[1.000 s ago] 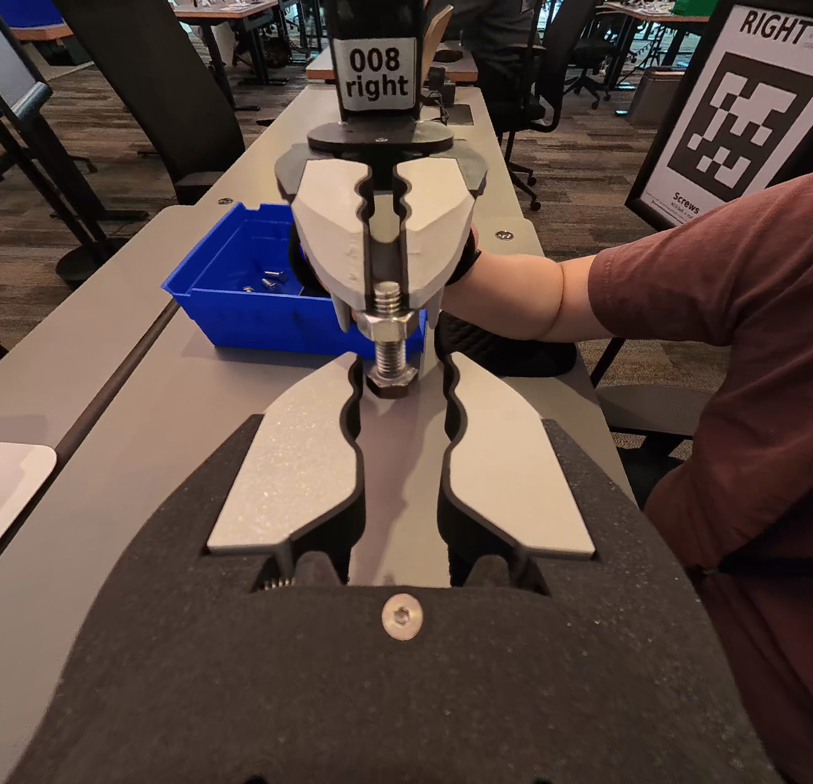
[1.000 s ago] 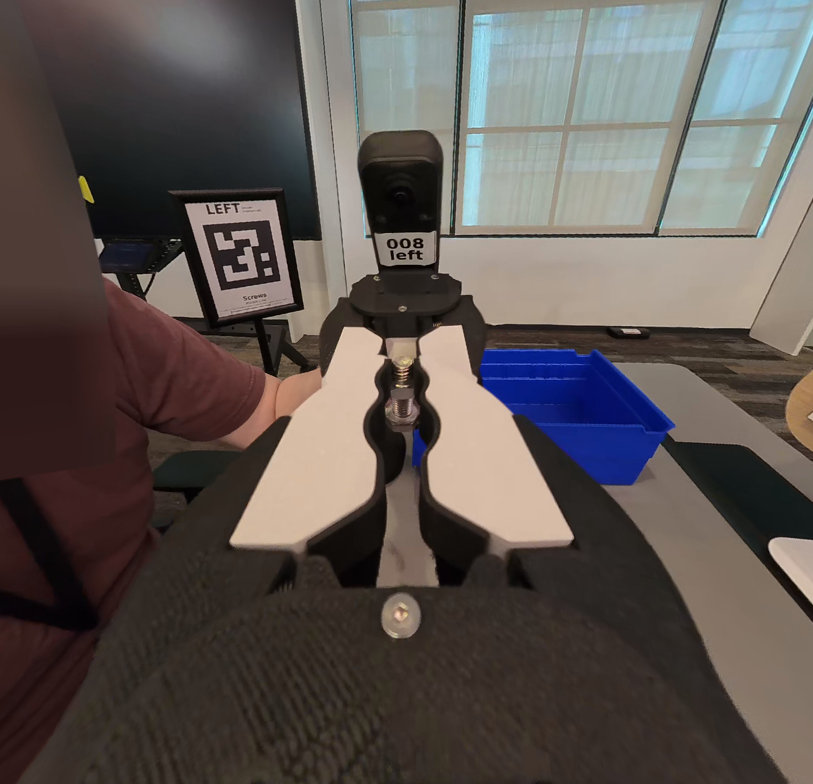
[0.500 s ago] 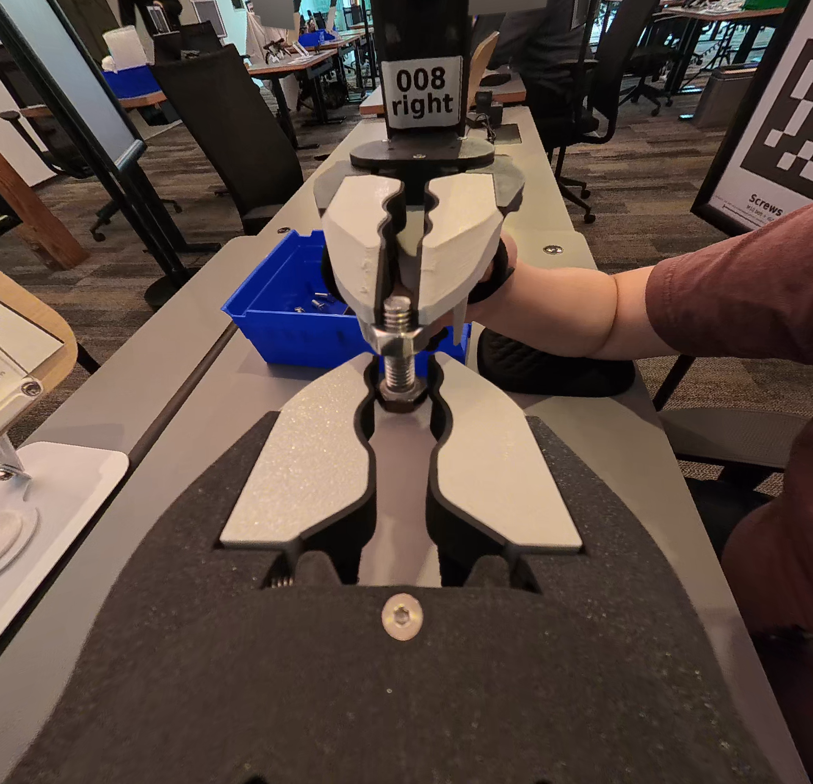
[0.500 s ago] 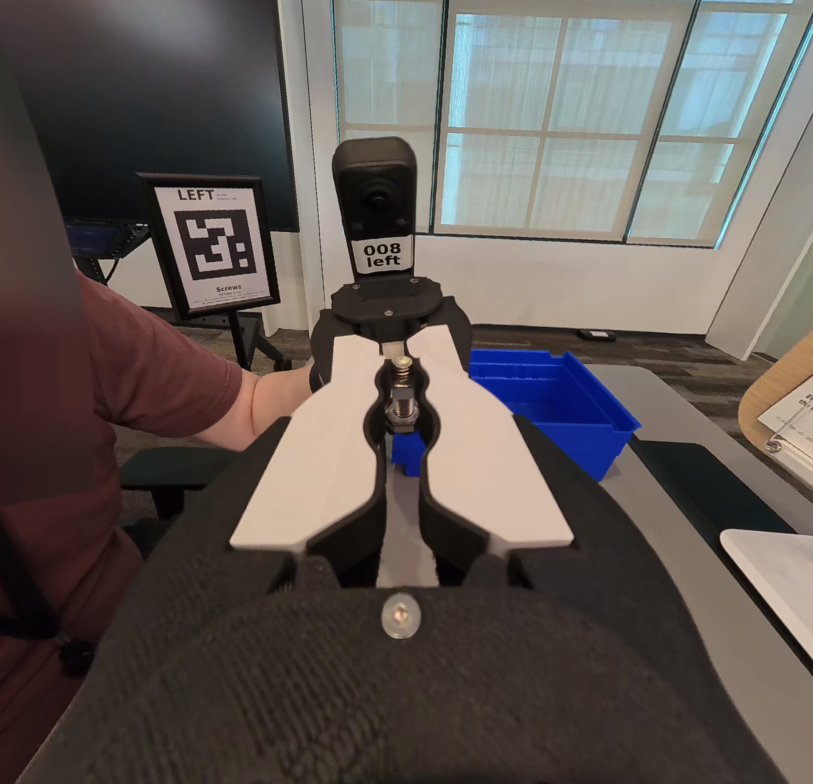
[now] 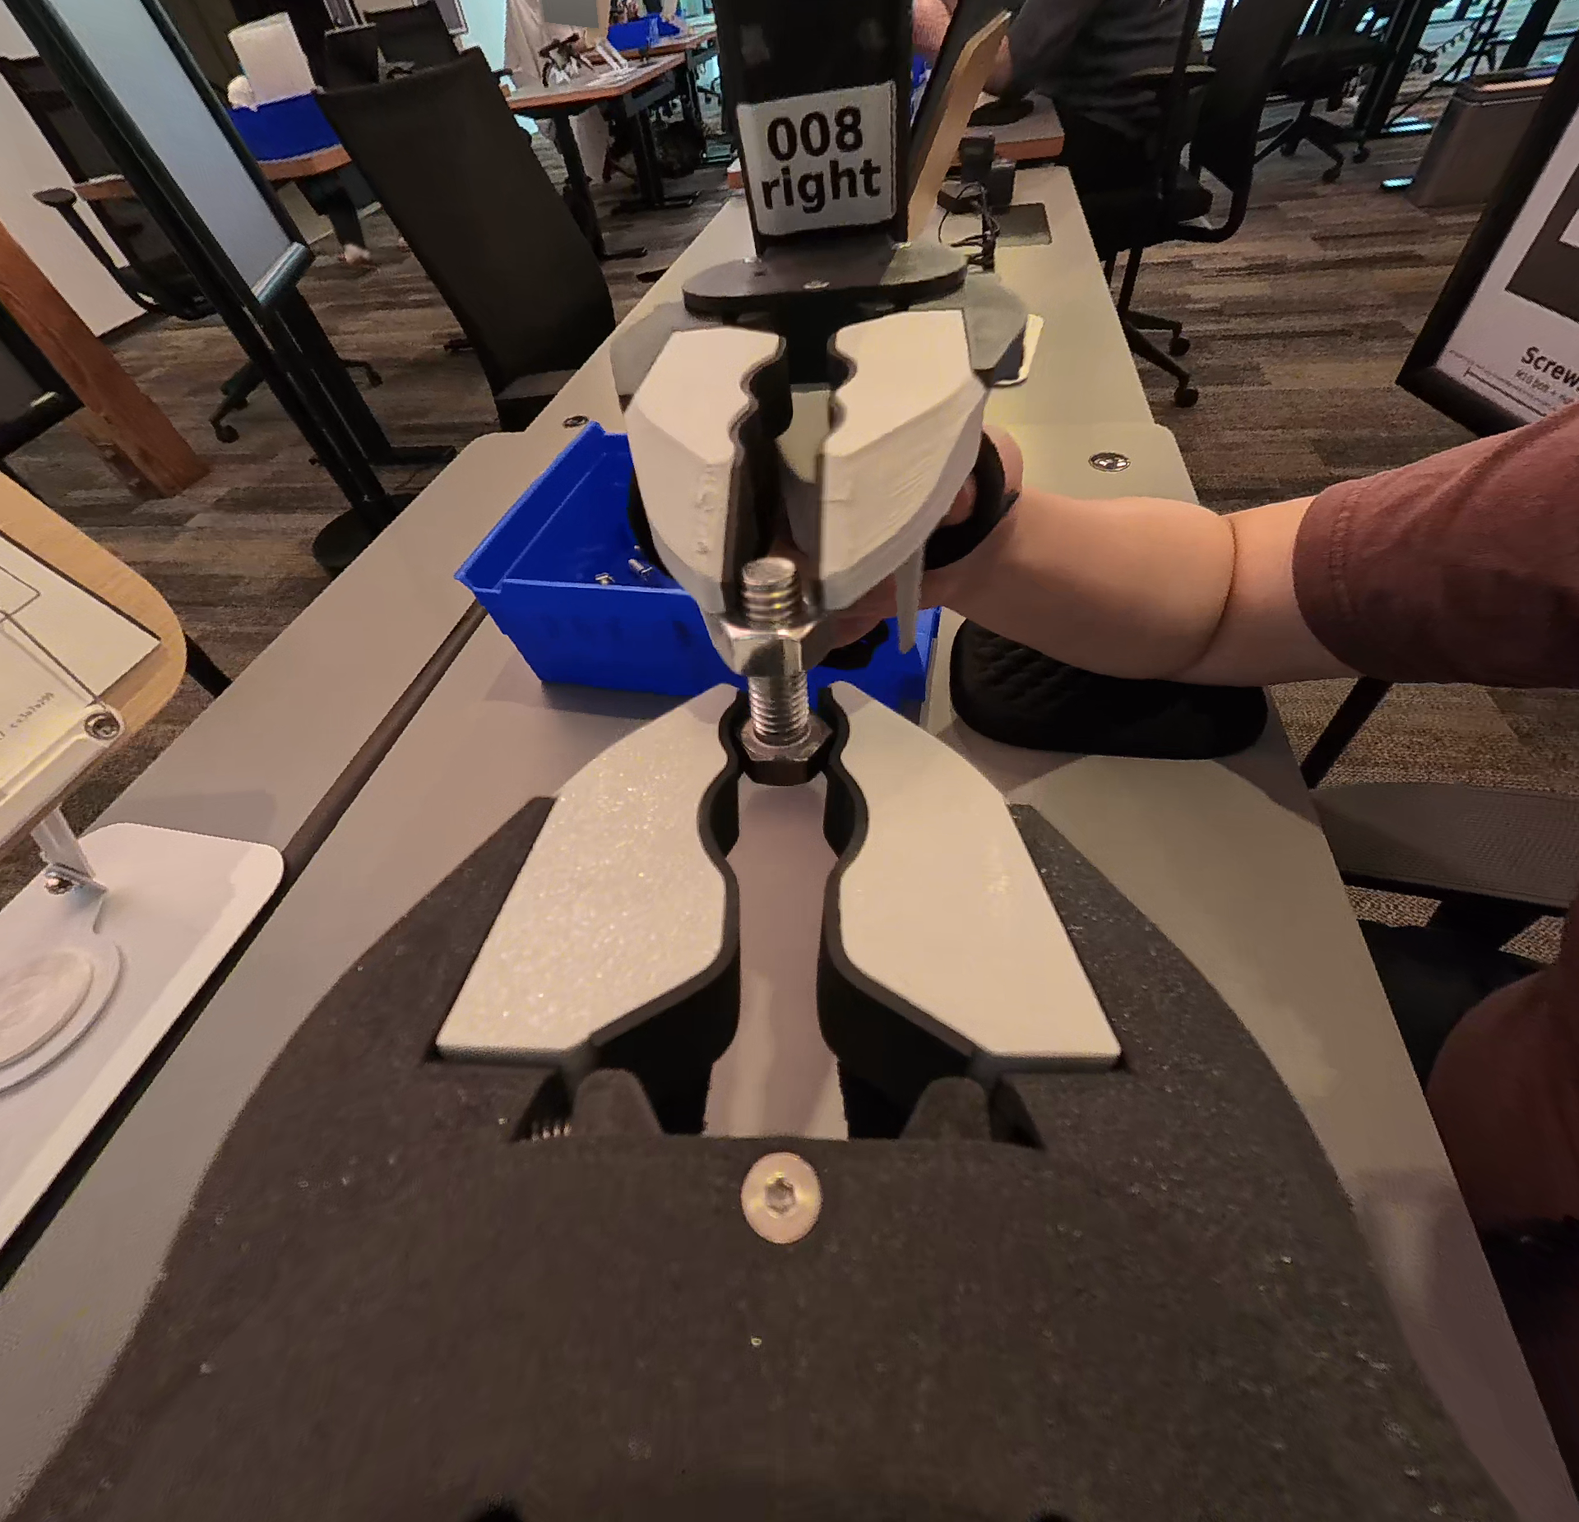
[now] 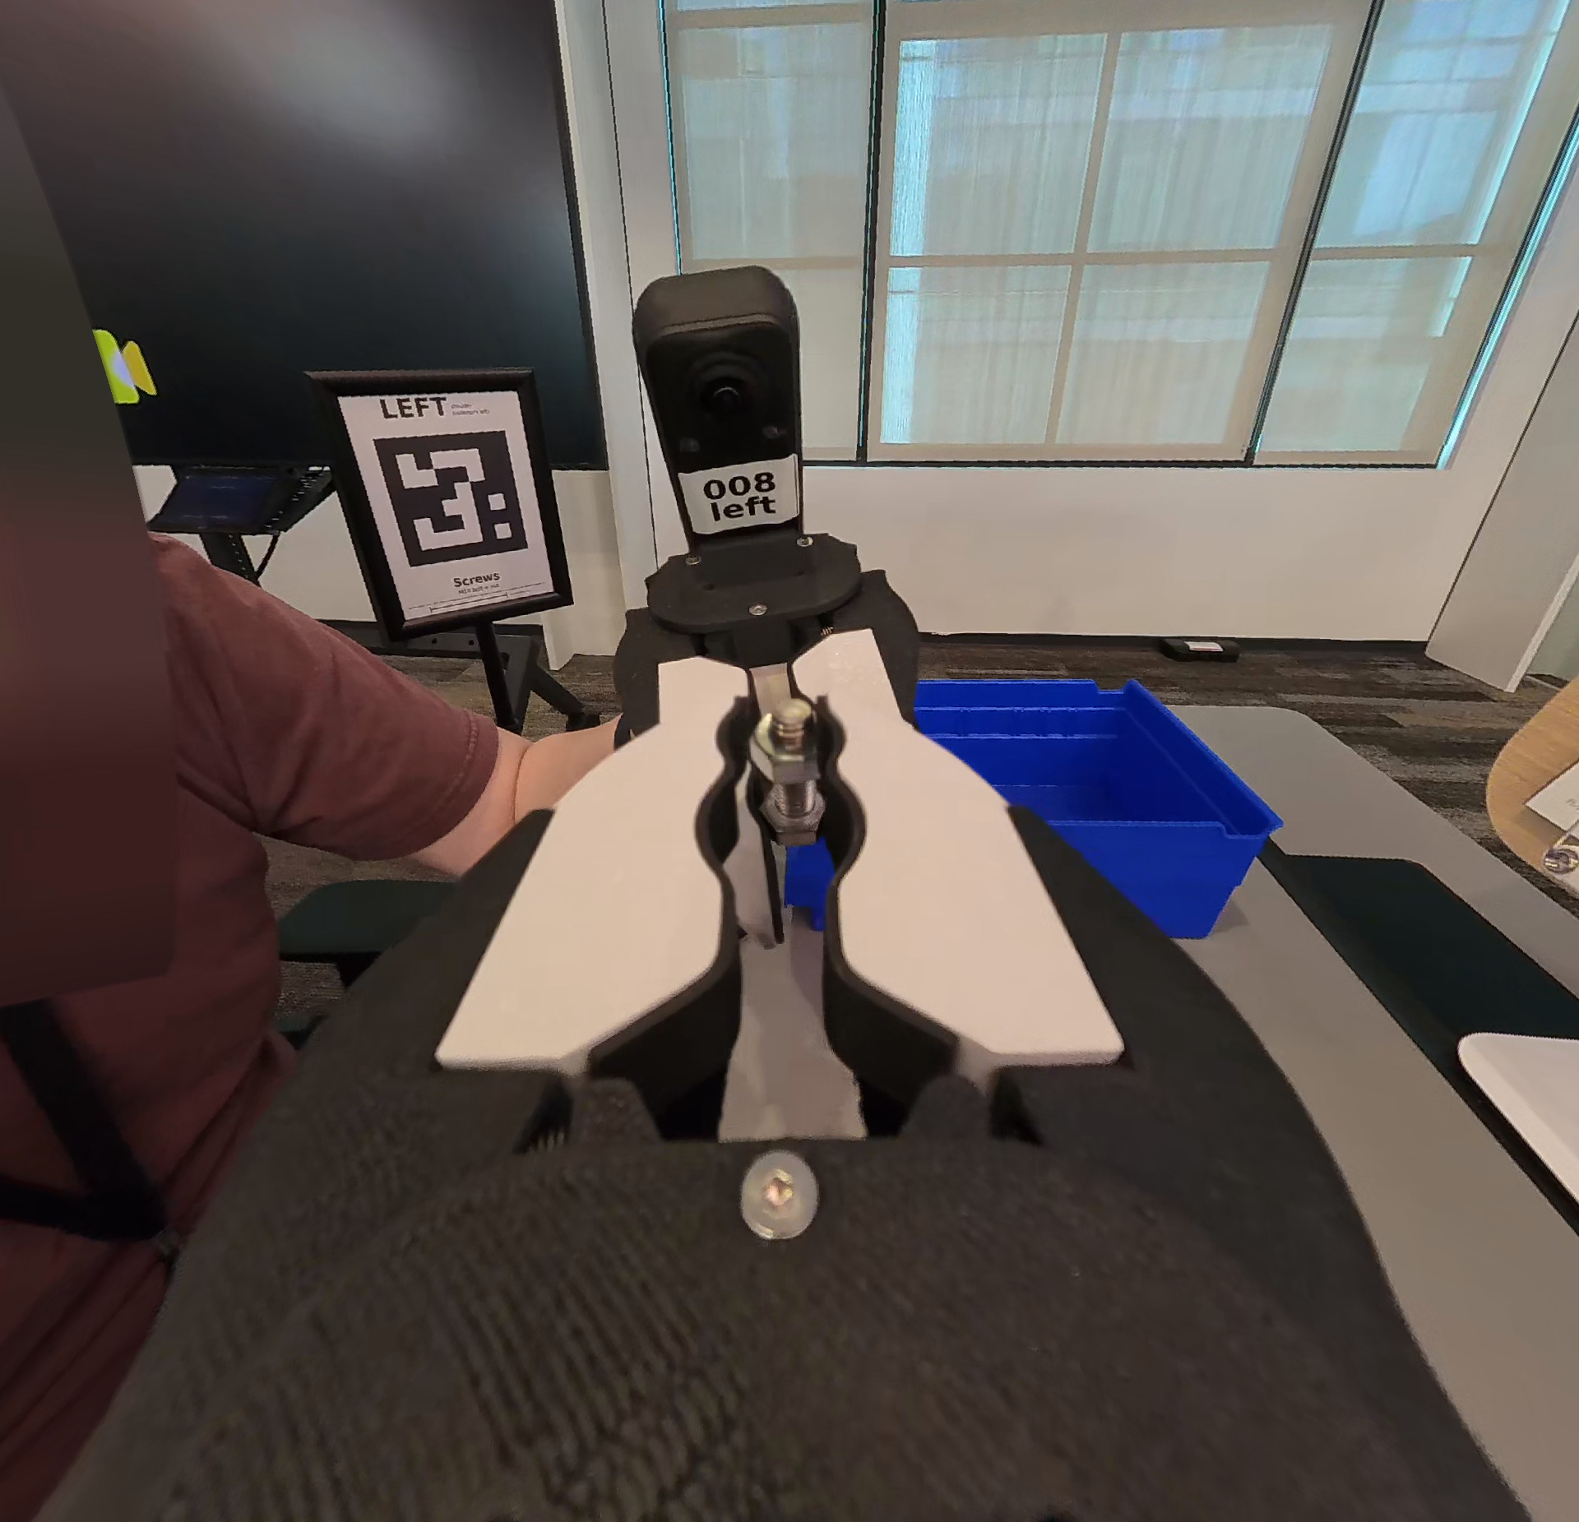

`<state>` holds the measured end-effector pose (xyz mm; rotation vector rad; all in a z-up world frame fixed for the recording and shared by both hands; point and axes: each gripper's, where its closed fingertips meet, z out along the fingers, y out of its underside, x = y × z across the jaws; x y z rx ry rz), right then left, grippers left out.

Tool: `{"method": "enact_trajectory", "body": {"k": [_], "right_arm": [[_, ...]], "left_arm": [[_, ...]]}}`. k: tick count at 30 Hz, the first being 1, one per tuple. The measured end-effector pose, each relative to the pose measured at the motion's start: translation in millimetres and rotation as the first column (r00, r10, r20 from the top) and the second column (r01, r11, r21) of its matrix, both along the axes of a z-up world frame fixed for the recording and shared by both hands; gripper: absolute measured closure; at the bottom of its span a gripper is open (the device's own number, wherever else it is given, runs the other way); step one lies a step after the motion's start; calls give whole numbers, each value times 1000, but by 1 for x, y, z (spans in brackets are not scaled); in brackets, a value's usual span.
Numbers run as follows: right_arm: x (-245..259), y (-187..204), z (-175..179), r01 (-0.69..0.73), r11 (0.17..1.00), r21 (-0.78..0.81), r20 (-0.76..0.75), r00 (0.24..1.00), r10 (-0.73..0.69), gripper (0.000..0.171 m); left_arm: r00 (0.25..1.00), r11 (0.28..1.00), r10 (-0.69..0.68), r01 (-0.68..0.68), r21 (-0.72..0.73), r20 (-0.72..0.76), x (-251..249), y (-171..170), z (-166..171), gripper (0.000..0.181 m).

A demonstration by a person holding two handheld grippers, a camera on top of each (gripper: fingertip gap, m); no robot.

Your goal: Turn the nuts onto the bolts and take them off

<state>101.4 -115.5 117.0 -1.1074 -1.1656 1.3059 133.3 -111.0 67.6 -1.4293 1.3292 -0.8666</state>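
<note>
Office room, long grey surface [image 5: 478, 763] with chairs and windows around; a bolt held in the air between two hand-held grippers.

Bolt [image 5: 776, 695] upright above the surface, nut [image 5: 763, 632] partway along its thread. Left gripper [image 5: 782, 742] fingers nearly closed, clamped on the bolt's hex head at the bottom. Right gripper [image 5: 769, 618] faces it, fingers pinched narrow on the nut; a person's hand [image 5: 957, 575] grips it from behind. Blue bin [image 5: 547, 618] just behind, small hardware inside. Framed marker sign [image 6: 444, 498] on a stand off the surface.
</note>
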Motion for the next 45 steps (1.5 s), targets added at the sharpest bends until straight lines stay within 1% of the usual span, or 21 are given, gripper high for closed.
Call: {"method": "enact_trajectory", "body": {"k": [3,5,7,8,9,12,14,16,17,18,20,21,26,35,36,37,38,39,45], "right_arm": [[0,1,1,15,1000,-10,-1,1000,-15,150],[-1,3,-1,30,1000,-7,17,999,-30,149],[-1,4,-3,42,999,3,36,998,-42,152],[-1,3,-4,34,999,9,41,999,-35,159],[-1,2,-3,32,999,17,38,999,-33,162],[-1,2,-2,50,998,49,32,998,-52,162],[-2,1,-3,45,998,46,35,998,-47,162],[-2,0,-3,26,999,26,29,999,-27,162],[-2,-1,-2,14,1000,16,23,1000,-14,162],[-2,-1,-2,9,1000,10,14,1000,-9,162],[-1,-2,-1,-2,1000,1,10,1000,2,162],[-1,-2,0,-6,1000,0,7,1000,6,162],[-1,-4,0,-7,1000,21,5,1000,6,162],[1,-5,1,-30,1000,9,-5,1000,30,162],[1,-5,2,-30,999,11,-12,999,31,162],[2,-4,5,-23,1000,19,-29,999,23,156],[4,-3,7,-16,1000,23,-42,999,17,147],[5,-3,8,-17,1000,22,-40,999,18,142],[4,-4,1,-54,998,-12,8,998,54,144]], "left_arm": [[1000,1000,11,-11,12,-16,1,1,-2,167],[999,1000,12,-11,18,-30,2,1,-4,167],[999,1000,16,-15,25,-33,2,1,-5,167],[999,1000,17,-16,26,-36,3,1,-5,167],[999,999,21,-20,27,-36,2,1,-5,167],[1000,1000,10,-10,9,-16,2,1,-2,167],[1000,1000,-9,9,-10,-20,2,-2,-4,167],[1000,1000,-10,10,-1,-5,4,-2,-3,166],[1000,1000,-18,19,-4,3,5,-3,-3,161],[1000,999,-31,31,-12,7,6,-5,-3,160],[999,999,-41,41,-13,10,7,-7,-2,162],[999,999,-38,38,-4,14,6,-7,-1,167],[999,999,-46,46,-4,16,5,-8,0,167],[1000,999,-29,29,20,-5,5,-8,1,167],[1000,999,-28,28,23,-6,5,-8,1,167],[1000,999,-23,23,26,0,5,-8,2,168],[1000,1000,-22,22,21,-2,5,-8,2,168],[1000,1000,-20,20,17,-3,5,-7,2,168],[1000,1000,-16,16,14,23,5,-5,4,168]]}}
